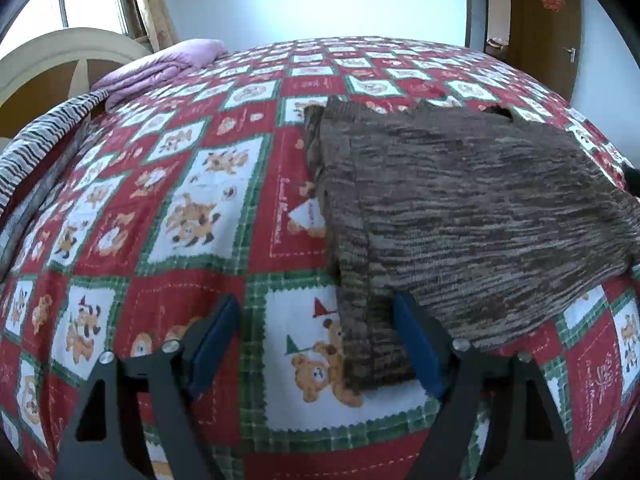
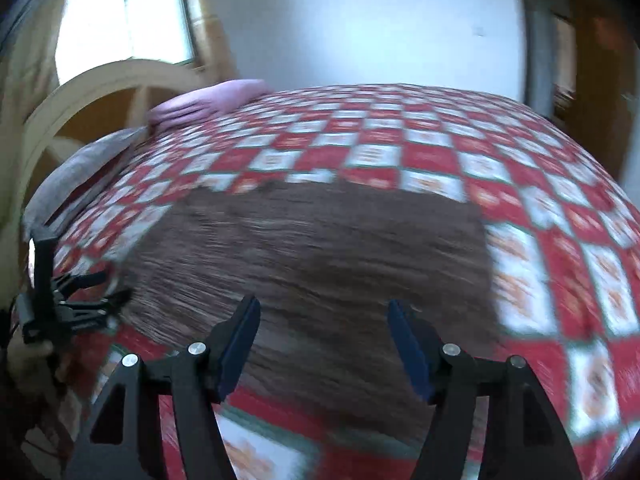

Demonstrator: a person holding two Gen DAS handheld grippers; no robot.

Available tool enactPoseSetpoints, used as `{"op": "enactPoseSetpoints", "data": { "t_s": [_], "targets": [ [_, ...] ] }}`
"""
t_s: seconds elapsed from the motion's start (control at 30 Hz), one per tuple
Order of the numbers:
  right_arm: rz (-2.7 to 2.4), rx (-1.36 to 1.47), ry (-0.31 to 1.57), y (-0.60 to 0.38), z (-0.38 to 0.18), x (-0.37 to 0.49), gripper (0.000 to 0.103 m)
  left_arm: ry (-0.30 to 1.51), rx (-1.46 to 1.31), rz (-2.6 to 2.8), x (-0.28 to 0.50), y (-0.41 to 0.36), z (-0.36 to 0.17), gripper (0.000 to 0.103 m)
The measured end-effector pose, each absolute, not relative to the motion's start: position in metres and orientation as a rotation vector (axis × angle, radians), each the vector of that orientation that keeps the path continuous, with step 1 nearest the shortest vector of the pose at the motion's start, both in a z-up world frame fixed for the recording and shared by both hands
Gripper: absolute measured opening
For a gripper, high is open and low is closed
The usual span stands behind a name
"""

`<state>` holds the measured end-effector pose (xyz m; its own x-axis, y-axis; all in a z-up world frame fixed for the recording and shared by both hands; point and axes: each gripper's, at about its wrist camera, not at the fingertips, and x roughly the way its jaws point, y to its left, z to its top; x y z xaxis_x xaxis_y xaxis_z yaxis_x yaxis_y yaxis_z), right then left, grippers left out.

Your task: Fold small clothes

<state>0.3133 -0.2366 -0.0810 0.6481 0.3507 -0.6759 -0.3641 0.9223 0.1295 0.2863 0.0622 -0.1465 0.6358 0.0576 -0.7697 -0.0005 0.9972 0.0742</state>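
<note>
On the bed's red patchwork quilt [image 1: 224, 120] I see the brown knitted sweater [image 1: 460, 208] lying flat, 1 sleeve folded down along its left edge. My left hand-held gripper [image 1: 316, 344] stands wide, gripping nothing, the sleeve's cuff lying between its blue pads [image 1: 416, 344]. My right hand-held gripper [image 2: 320, 344] is also spread wide and empty over the sweater's near edge, though that view is blurred. Far back by the headboard [image 1: 52, 52] sits a folded purple blanket [image 1: 160, 68].
</note>
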Motion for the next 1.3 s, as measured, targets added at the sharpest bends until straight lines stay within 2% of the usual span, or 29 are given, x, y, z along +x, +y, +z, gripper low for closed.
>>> {"op": "enactPoseSetpoints", "data": {
  "t_s": [0.17,0.3,0.43,0.7,0.83,0.93,1.0,1.07,1.13,1.3],
  "targets": [
    [0.560,-0.070,0.811,-0.159,-0.097,0.351,0.067,0.874,0.077,0.038,0.282,0.061,-0.148,0.082],
    [0.638,-0.064,0.975,-0.118,-0.138,0.372,0.066,0.875,0.074,0.040,0.280,0.061,-0.149,0.082],
    [0.578,-0.268,0.892,-0.090,-0.148,0.345,0.068,0.870,0.071,0.040,0.275,0.062,-0.150,0.082],
    [0.613,-0.250,0.890,-0.100,-0.140,0.339,0.068,0.857,0.073,0.043,0.270,0.062,-0.151,0.082],
    [0.556,-0.064,0.779,-0.154,-0.110,0.342,0.068,0.851,0.066,0.048,0.270,0.063,-0.151,0.084],
    [0.409,0.000,0.836,-0.193,-0.108,0.363,0.068,0.853,0.070,0.050,0.270,0.063,-0.151,0.084],
    [0.336,0.051,0.933,-0.219,-0.123,0.385,0.066,0.853,0.076,0.054,0.270,0.063,-0.152,0.085],
    [0.325,0.099,0.976,-0.234,-0.135,0.401,0.061,0.853,0.085,0.060,0.269,0.061,-0.152,0.086],
    [0.295,0.110,0.971,-0.243,-0.132,0.415,0.046,0.853,0.092,0.069,0.270,0.061,-0.152,0.087],
    [0.255,0.207,0.956,-0.261,-0.132,0.440,0.045,0.844,0.093,0.072,0.268,0.062,-0.149,0.088]
  ]
}}
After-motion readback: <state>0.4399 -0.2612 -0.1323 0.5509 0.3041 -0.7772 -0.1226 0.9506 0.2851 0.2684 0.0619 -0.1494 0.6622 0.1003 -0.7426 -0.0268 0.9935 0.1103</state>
